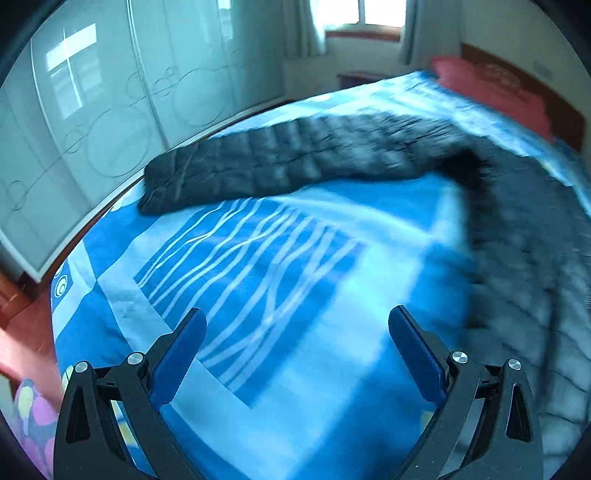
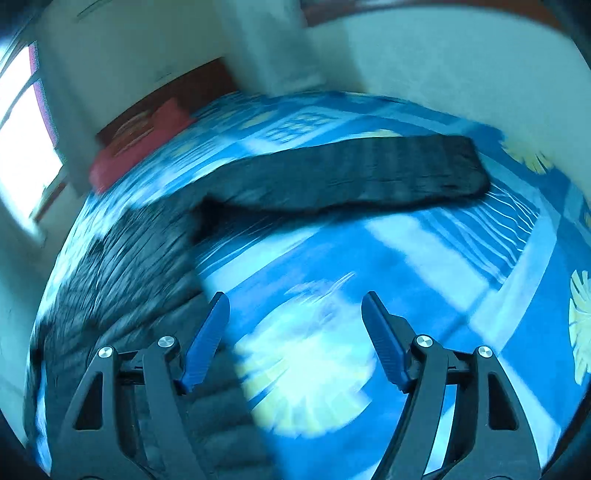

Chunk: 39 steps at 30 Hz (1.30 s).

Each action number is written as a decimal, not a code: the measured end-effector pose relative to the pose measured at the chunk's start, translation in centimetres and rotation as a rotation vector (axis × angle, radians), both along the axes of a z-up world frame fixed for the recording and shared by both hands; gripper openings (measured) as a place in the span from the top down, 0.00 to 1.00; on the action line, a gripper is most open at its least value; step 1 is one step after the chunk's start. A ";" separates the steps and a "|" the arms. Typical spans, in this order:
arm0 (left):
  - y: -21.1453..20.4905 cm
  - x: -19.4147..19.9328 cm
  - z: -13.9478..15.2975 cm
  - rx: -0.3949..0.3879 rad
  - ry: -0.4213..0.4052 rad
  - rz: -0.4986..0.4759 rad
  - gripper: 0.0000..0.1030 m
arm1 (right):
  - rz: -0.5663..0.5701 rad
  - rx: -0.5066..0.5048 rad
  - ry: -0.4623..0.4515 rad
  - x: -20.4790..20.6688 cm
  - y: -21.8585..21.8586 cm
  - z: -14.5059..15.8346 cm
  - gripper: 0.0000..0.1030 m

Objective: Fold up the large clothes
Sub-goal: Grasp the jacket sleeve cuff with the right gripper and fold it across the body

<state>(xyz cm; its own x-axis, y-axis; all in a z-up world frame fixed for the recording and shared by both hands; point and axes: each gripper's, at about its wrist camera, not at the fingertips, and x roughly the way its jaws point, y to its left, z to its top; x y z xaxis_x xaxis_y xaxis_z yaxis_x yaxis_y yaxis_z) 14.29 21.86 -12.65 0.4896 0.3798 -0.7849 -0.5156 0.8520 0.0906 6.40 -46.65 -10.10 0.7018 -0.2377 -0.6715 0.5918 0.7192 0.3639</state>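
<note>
A dark quilted jacket [image 1: 295,158] lay spread flat on the bed [image 1: 295,369], over a blue and white patterned bedcover [image 1: 258,266]. In the left wrist view 1 long sleeve [image 1: 229,170] stretched out toward the bed's far edge, its cuff close to the pale wardrobe doors [image 1: 92,110] beyond, while the jacket's body ran down the right side of that picture, badly blurred. The left gripper [image 1: 297,325] hung above bare bedcover with its 2 blue-padded fingers [image 1: 181,354] spread wide and nothing between them; the jacket was off to its right, not touching it. In the right wrist view the other sleeve [image 2: 369,173] reached across the bed toward the far right, and the body lay at the lower left, passing beneath the left-hand finger [image 2: 207,339] of the right gripper [image 2: 295,306]. That gripper's jaws stood well apart too, somewhat narrower, and held nothing; whether the finger touched the cloth under it I could not tell through the blur. A red pillow [image 1: 487,88] sat at the head of the bed against a dark wooden headboard [image 1: 524,74], and a curtained window [image 1: 362,14] let in bright light behind.
</note>
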 end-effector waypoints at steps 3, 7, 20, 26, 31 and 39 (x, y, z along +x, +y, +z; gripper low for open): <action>1.9 0.3 -1.3 0.015 0.030 0.051 0.05 | -0.095 0.084 -0.066 -0.3 -4.9 -1.3 0.29; 3.3 0.5 -2.5 -0.061 0.037 0.086 0.04 | -0.203 0.201 -0.162 -0.1 -10.7 -3.5 0.30; 2.5 0.5 -2.9 -0.022 0.034 0.088 0.04 | -0.349 0.264 -0.371 -0.1 -17.9 -7.5 0.34; 2.6 0.6 -2.9 -0.011 0.040 0.089 0.04 | -0.373 0.288 -0.335 0.1 -20.0 -8.5 0.89; 2.6 0.6 -2.9 -0.006 0.042 0.089 0.04 | -0.324 0.183 -0.325 0.7 -17.3 -5.4 0.95; 2.6 0.5 -2.9 -0.004 0.034 0.091 0.04 | -0.020 -0.066 -0.347 6.6 -5.4 3.6 0.95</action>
<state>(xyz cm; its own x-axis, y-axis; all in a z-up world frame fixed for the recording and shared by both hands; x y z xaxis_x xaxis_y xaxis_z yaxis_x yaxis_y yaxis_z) 14.75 24.48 -15.56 0.4258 0.4182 -0.8024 -0.5880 0.8019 0.1059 13.01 -52.01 -6.53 0.8804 -0.2887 -0.3763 0.4550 0.7378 0.4986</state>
